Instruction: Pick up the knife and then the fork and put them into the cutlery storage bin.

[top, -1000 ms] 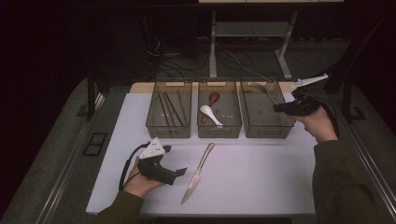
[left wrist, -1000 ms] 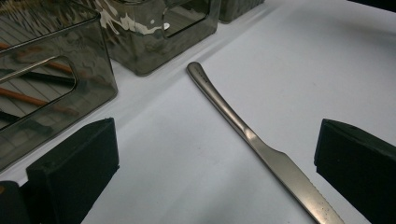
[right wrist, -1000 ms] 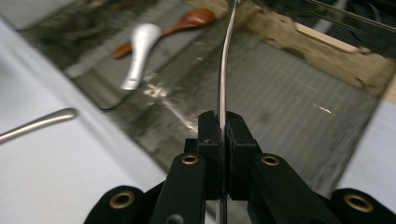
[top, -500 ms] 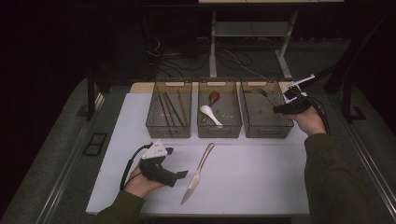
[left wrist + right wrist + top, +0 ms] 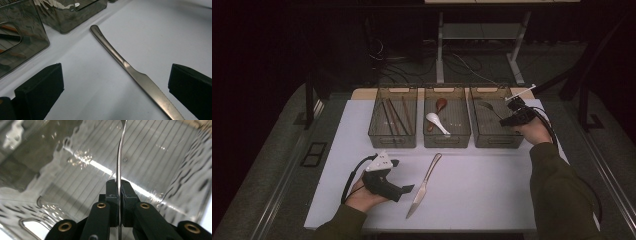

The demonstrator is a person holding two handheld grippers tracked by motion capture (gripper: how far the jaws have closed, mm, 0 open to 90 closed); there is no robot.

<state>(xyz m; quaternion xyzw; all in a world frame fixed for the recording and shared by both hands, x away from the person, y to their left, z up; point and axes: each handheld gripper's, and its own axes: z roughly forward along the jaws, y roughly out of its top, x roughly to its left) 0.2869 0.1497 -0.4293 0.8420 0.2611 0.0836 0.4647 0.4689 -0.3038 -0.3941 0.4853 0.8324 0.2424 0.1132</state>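
Right gripper [image 5: 119,195] clamps a thin metal utensil [image 5: 120,157] edge-on over the right-hand bin [image 5: 495,140], seemingly for sorting | left gripper [image 5: 408,189] gapes, knife [image 5: 140,77] flat on the table [image 5: 487,200] between its jaws, apparently lined up for pickup | utensil's head cropped: fork or spoon unclear.

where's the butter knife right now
The knife lies flat on the white table in the high view, just right of the left gripper and in front of the middle bin; it sits between that gripper's open jaws.
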